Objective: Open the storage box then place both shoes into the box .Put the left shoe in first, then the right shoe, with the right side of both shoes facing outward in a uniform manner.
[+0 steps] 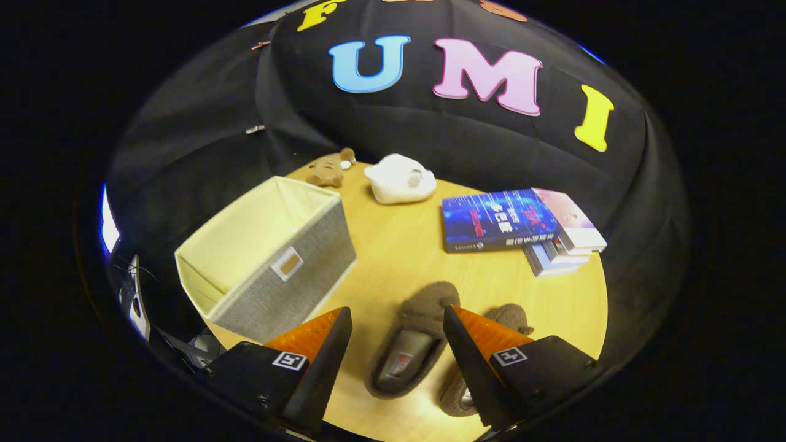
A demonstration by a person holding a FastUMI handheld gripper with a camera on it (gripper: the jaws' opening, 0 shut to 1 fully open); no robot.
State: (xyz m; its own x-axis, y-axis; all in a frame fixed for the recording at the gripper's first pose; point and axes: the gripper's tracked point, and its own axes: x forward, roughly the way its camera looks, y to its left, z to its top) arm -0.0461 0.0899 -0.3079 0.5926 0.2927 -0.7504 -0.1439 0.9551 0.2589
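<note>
Now, table: round wooden tabletop point(405, 258) carrying everything, with the booth's black cloth behind it.
Storage box: fabric bin point(270, 258) with grey woven sides and a pale lining, standing to the left of the fingers and beyond them; its top is open and the inside looks bare — so the opening step reads as done, and the mouth faces up, ready to take a shoe from above.
Books: a small stack point(522, 224) beyond the right finger, well apart from the box, blue cover on top at the near side; likely just clutter, out of the working path.
White plush: soft pale lump point(400, 178) at the far side of the table, near the cloth.
Left slipper: brown fuzzy slipper point(408, 341) lying on the table between the two fingers, toe pointing away, its grey insole showing; neither finger touches it.
Right slipper: second brown slipper point(457, 387) just beside the first, largely hidden behind the right finger.
Brown plush: small bear-like toy point(328, 169) beside the white one, behind the box.
Gripper: gripper point(398, 344) spread wide with jaws released, holding nothing — it straddles the left slipper, which suits the order asked, left shoe first.
Stage: by my reading, both shoes are not yet in the box; the grasp is the step in hand.
</note>
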